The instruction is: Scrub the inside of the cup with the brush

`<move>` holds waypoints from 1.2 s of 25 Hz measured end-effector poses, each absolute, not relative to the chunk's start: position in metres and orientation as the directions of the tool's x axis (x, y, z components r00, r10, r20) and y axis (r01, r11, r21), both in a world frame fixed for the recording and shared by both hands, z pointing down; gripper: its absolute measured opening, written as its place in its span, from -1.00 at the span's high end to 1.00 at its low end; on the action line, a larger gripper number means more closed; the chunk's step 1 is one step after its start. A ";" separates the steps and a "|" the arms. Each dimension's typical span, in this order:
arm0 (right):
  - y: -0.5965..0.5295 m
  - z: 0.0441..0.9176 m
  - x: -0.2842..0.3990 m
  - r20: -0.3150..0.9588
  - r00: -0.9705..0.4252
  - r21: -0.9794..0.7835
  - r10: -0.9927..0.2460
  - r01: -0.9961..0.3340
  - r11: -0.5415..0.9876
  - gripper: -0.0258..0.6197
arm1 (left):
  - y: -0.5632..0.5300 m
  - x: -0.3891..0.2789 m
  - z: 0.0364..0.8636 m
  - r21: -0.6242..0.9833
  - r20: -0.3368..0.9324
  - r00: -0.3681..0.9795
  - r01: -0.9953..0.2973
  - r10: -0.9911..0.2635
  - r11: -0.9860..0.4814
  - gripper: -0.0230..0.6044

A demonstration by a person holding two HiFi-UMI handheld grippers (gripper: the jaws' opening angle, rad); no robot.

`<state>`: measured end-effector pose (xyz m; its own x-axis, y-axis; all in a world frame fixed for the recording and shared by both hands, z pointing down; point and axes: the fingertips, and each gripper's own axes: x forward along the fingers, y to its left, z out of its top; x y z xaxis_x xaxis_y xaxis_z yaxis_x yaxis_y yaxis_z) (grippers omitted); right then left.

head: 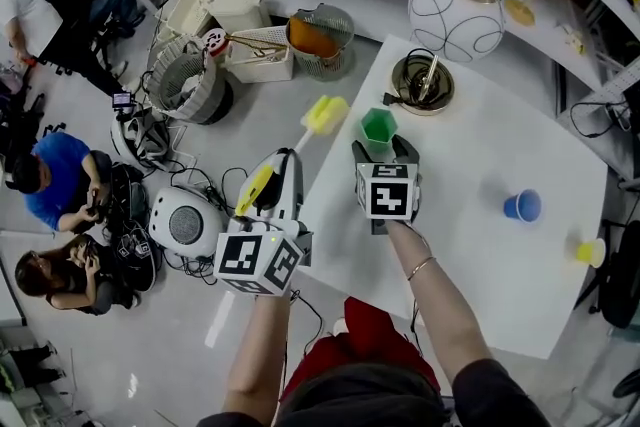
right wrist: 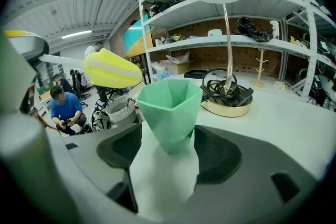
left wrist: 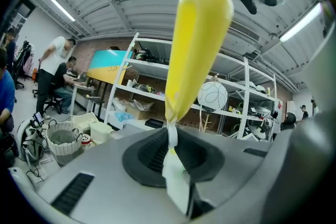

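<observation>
A green faceted cup (head: 379, 126) (right wrist: 170, 113) stands upright on the white table (head: 480, 145), close to its left edge. My right gripper (head: 378, 151) (right wrist: 168, 157) is open, its pads on either side of the cup's narrow base and not pressing on it. My left gripper (head: 281, 165) (left wrist: 174, 162) is shut on the brush (head: 325, 114) (left wrist: 197, 44), gripping its thin white stem. The brush's yellow sponge head points away from me. It hovers left of the cup, off the table's edge, and appears as a yellow brush head (right wrist: 111, 68) in the right gripper view.
A globe lamp (head: 455, 13) on a brass base with a coiled cable (head: 422, 83) stands behind the cup. A blue cup (head: 523, 206) and a yellow cup (head: 591, 252) sit to the right. Baskets (head: 190, 85) and seated people (head: 65, 180) are on the floor, left.
</observation>
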<state>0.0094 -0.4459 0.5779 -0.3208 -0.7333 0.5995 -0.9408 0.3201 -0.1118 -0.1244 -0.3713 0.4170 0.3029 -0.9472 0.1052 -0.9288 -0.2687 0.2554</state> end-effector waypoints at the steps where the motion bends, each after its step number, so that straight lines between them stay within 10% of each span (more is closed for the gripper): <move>1: -0.448 0.579 0.009 0.600 -0.322 -0.114 -0.733 -0.940 0.320 -0.01 | -0.373 -0.125 0.418 0.256 0.107 0.301 -0.929 -0.947 -0.267 0.78; 30: -0.430 0.523 0.021 0.455 -0.253 0.124 -0.854 -0.931 0.342 0.00 | -0.343 -0.118 0.374 0.279 0.008 0.358 -0.898 -0.934 -0.342 0.78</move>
<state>0.0214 -0.4303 0.5234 -0.2534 -0.8537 0.4550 -0.9314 0.3424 0.1238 -0.1181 -0.3429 0.3739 0.3582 -0.9336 0.0084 -0.8975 -0.3418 0.2787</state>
